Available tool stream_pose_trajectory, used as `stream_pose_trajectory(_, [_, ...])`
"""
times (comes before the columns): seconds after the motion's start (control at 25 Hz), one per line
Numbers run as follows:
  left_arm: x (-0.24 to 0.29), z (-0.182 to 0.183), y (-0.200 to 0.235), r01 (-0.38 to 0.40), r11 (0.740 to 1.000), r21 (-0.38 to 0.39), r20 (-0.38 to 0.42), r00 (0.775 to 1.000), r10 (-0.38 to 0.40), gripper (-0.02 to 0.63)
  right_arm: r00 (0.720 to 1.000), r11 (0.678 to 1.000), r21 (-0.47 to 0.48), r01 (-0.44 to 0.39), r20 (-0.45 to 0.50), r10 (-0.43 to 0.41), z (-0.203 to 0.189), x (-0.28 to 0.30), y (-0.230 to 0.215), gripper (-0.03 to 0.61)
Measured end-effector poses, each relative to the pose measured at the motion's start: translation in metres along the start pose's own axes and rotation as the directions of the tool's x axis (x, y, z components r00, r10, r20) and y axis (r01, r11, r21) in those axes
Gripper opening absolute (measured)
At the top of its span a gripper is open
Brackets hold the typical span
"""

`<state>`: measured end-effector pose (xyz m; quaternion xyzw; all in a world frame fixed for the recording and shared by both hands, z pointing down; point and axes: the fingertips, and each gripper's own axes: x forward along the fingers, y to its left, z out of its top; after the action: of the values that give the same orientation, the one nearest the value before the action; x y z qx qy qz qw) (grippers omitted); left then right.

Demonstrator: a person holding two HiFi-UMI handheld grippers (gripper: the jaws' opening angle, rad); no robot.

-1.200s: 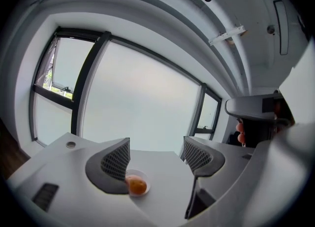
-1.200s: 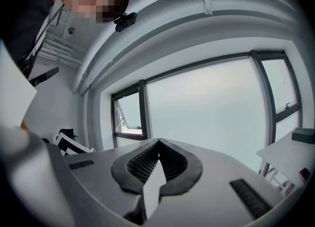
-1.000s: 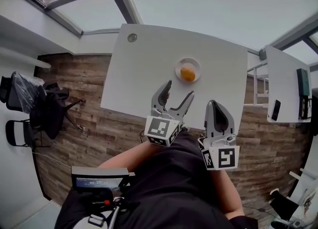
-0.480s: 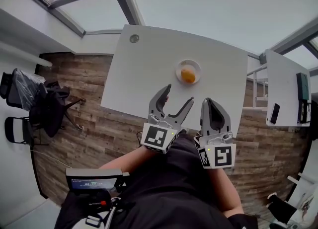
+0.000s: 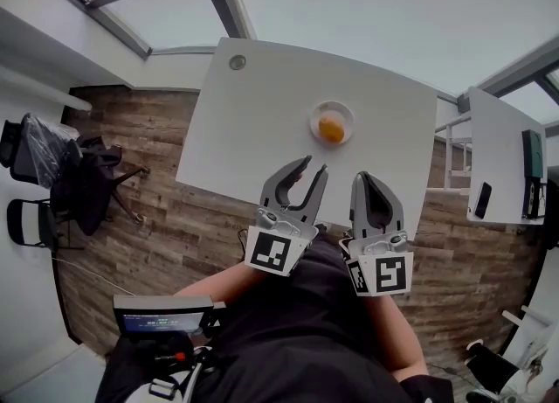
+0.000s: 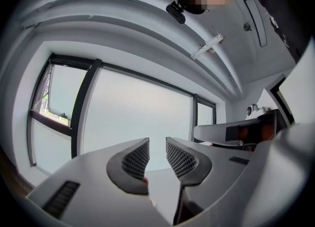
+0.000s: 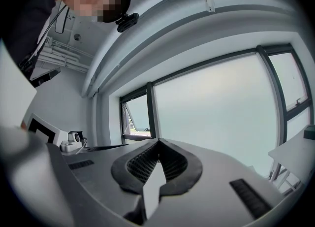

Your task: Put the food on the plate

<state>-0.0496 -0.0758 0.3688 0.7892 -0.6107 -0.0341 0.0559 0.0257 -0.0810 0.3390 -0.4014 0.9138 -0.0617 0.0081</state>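
Observation:
A small white plate (image 5: 315, 114) stands on the white table (image 5: 262, 121), right of its middle, with an orange piece of food (image 5: 330, 130) lying on it. Both grippers hover over the table's near edge, short of the plate. My left gripper (image 5: 314, 165) has just been closing its jaws; a narrow gap remains and nothing is between them. In the left gripper view the same gripper (image 6: 157, 145) points at a bright window, with no food in sight. My right gripper (image 5: 363, 179) is shut and empty, and its pads (image 7: 147, 162) meet in the right gripper view.
A second white table (image 5: 498, 148) at the right carries a black phone (image 5: 485, 193) and a dark device (image 5: 533, 156). Black chairs (image 5: 79, 187) stand on the wooden floor at the left. A round grommet (image 5: 237, 62) sits at the table's far left corner.
The left gripper's jaws have gone from wide open to a narrow gap, with nothing between them, and it has shifted slightly. The right gripper and the food on the plate have stayed put.

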Motion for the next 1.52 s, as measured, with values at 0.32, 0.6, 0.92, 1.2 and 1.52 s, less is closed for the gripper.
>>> stream_pose_trajectory(0.32, [0.0, -0.002, 0.001, -0.018, 1.0, 0.002, -0.007, 1.0, 0.018, 0.019, 1.0, 1.0, 0.001, 0.015, -0.012, -0.015, -0.004, -0.002, -0.003, 0.006])
stream_pose_trajectory(0.6, [0.001, -0.004, 0.004, -0.018, 1.0, -0.02, -0.014, 1.0, 0.018, 0.006, 1.0, 1.0, 0.007, 0.01, 0.002, -0.01, -0.001, 0.004, -0.005, 0.006])
stream_pose_trajectory(0.92, [0.009, -0.001, 0.011, -0.03, 0.999, -0.027, -0.006, 1.0, 0.03, 0.006, 1.0, 0.999, -0.041, -0.005, -0.003, 0.005, 0.002, 0.014, 0.001, 0.006])
stream_pose_trajectory(1.2, [0.007, -0.007, 0.015, -0.037, 0.999, -0.036, -0.032, 0.999, 0.036, 0.006, 0.999, 0.998, -0.058, -0.032, -0.017, 0.031, -0.002, 0.018, 0.009, 0.006])
stream_pose_trajectory(1.52, [0.005, -0.016, 0.019, -0.041, 0.997, -0.059, -0.057, 0.998, 0.038, 0.006, 0.998, 0.997, -0.065, -0.036, -0.044, 0.033, -0.009, 0.02, 0.008, 0.006])
